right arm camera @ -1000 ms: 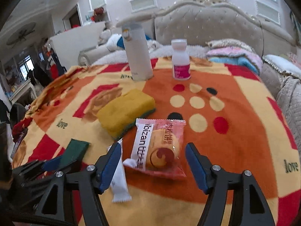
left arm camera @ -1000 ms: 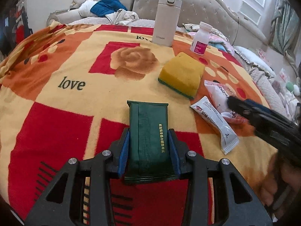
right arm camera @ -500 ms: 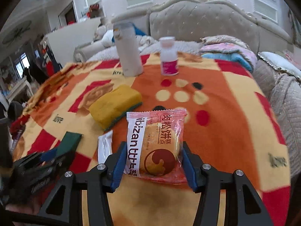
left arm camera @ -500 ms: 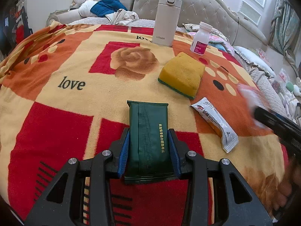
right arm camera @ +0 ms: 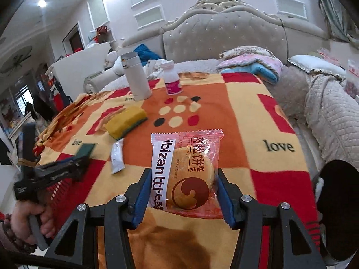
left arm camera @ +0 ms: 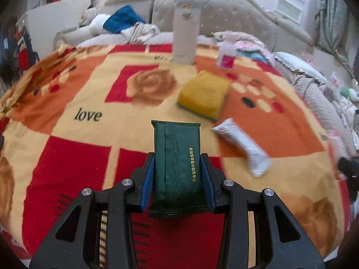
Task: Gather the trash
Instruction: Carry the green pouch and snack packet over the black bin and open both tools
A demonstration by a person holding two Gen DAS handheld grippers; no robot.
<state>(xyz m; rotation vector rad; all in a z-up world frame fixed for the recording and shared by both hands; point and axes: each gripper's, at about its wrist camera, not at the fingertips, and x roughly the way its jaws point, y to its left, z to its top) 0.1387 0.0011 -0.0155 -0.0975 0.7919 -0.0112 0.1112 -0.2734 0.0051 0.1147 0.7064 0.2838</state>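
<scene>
Blue-padded fingers (left arm camera: 149, 179) of left gripper (left arm camera: 177, 180) clamped on flat dark-green foil packet (left arm camera: 176, 163); right gripper (right arm camera: 182, 192), jaws narrowed onto transparent red-printed pastry wrapper (right arm camera: 188, 172), lifted clear of patterned fleece blanket (right arm camera: 253, 121), presumably for disposal. White sachet (right arm camera: 117, 157) left lying between, near yellow sponge (right arm camera: 125, 122).

Both views are evenly and fairly brightly lit by soft room light, with no hard shadows on the blanket (left arm camera: 85, 103). In the right wrist view a ceiling lamp (right arm camera: 42, 3) glows as a small glare spot at the upper left. The left wrist view is smeared by motion: the bottle (left arm camera: 185, 38) and the white sachet (left arm camera: 243, 144) look soft, while the green packet (left arm camera: 177, 165) at centre stays sharp. Fisheye bending curves the headboard (right arm camera: 224, 35), and dark vignetting fills every corner.
</scene>
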